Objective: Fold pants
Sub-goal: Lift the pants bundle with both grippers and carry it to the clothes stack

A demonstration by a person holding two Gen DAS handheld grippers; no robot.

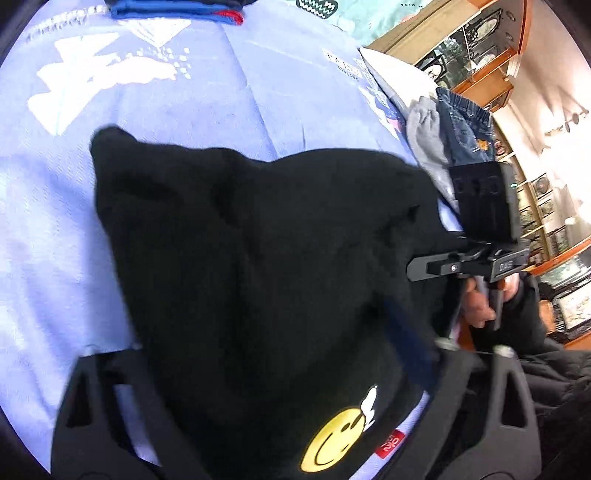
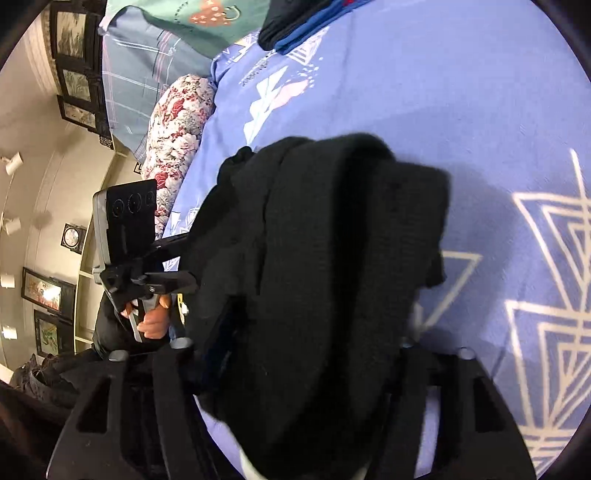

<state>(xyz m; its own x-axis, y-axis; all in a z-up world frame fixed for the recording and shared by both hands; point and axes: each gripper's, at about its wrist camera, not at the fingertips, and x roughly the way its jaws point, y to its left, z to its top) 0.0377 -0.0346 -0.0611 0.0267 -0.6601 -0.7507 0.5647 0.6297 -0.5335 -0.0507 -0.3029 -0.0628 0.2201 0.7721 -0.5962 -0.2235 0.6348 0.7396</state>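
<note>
The black pants (image 1: 258,258) with a yellow smiley patch (image 1: 334,443) hang bunched over the blue bedsheet (image 1: 184,103). My left gripper (image 1: 291,417) has the cloth between its fingers near the smiley patch and looks shut on it. In the right wrist view the pants (image 2: 325,277) drape folded between the fingers of my right gripper (image 2: 295,406), which holds them. The right gripper also shows in the left wrist view (image 1: 480,258), and the left gripper shows in the right wrist view (image 2: 147,280), each at a side of the pants.
Folded jeans (image 1: 465,129) and a grey garment (image 1: 424,136) lie at the bed's right edge. A blue and black garment (image 2: 295,29) lies at the far end. A floral pillow (image 2: 177,125) and a checked pillow (image 2: 147,66) sit at the left.
</note>
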